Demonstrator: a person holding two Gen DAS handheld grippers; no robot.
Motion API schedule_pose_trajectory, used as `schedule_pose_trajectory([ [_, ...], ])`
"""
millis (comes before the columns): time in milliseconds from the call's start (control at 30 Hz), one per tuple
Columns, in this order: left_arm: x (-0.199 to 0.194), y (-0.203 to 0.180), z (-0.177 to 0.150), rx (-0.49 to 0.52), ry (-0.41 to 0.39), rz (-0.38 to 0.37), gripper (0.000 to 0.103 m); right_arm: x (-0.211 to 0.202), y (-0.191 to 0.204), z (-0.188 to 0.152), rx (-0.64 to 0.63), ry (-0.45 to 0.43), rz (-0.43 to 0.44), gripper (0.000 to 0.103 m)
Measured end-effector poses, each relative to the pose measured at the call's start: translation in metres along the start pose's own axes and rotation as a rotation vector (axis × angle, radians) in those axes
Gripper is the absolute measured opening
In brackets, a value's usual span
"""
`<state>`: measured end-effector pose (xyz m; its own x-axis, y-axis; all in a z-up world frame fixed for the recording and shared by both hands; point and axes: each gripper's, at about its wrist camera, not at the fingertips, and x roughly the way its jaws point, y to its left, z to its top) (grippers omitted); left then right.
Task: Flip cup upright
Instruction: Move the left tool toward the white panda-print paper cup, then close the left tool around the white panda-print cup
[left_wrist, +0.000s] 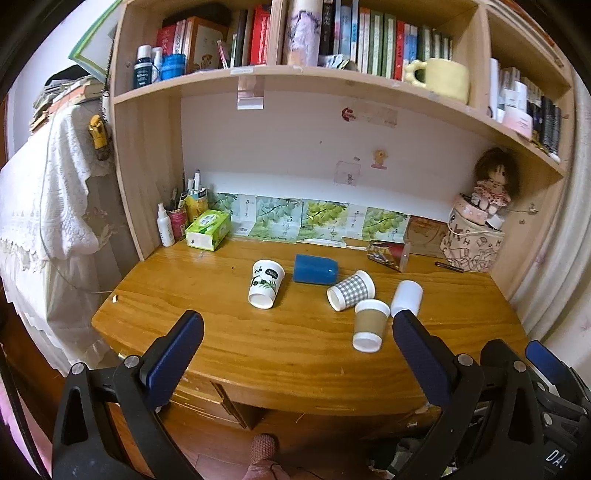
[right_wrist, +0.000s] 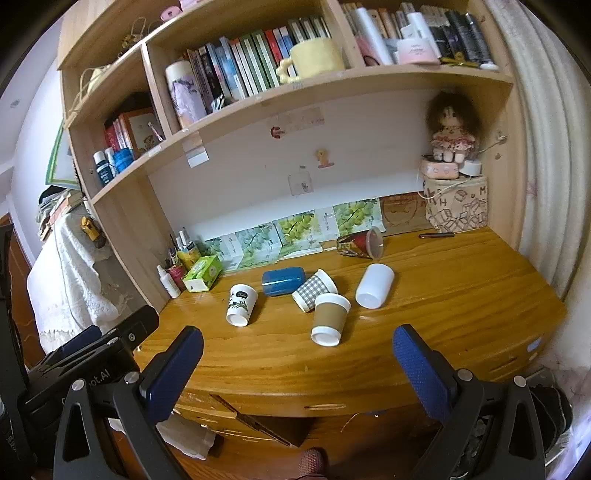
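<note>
Hovering level before the desk's near edge, the left gripper (left_wrist: 297, 325) has its jaws spread wide and holds nothing; the right gripper (right_wrist: 297, 341) beside it is equally wide and empty, both aimed forward over the wooden desk (left_wrist: 229, 332). Just ahead of the left gripper's right finger lies the brown-sleeved cup (left_wrist: 369, 325), on its side. Beyond it rest the checked cup (left_wrist: 351, 290) and plain white cup (left_wrist: 406, 297), also toppled. Farther ahead sit the blue cup (left_wrist: 315, 268) and, to its left, the panda cup (left_wrist: 265, 283). A red cup (left_wrist: 389, 254) lies near the back wall.
</note>
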<state>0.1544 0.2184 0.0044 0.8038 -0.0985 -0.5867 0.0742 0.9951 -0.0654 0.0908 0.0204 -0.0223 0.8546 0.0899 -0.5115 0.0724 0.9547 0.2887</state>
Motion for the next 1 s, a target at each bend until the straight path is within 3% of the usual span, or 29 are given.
schedule_pose_trajectory([
  [467, 0.085, 0.029, 0.062, 0.045, 0.065, -0.014, 0.102, 0.095, 0.029, 0.048, 0.043, 0.053, 0.0, 0.103],
  [800, 0.162, 0.049, 0.088, 0.102, 0.21, -0.037, 0.102, 0.168, 0.051, 0.069, 0.089, 0.128, -0.015, 0.103],
  [1000, 0.214, 0.055, 0.093, 0.125, 0.361, -0.061, 0.102, 0.217, 0.054, 0.074, 0.153, 0.211, -0.039, 0.103],
])
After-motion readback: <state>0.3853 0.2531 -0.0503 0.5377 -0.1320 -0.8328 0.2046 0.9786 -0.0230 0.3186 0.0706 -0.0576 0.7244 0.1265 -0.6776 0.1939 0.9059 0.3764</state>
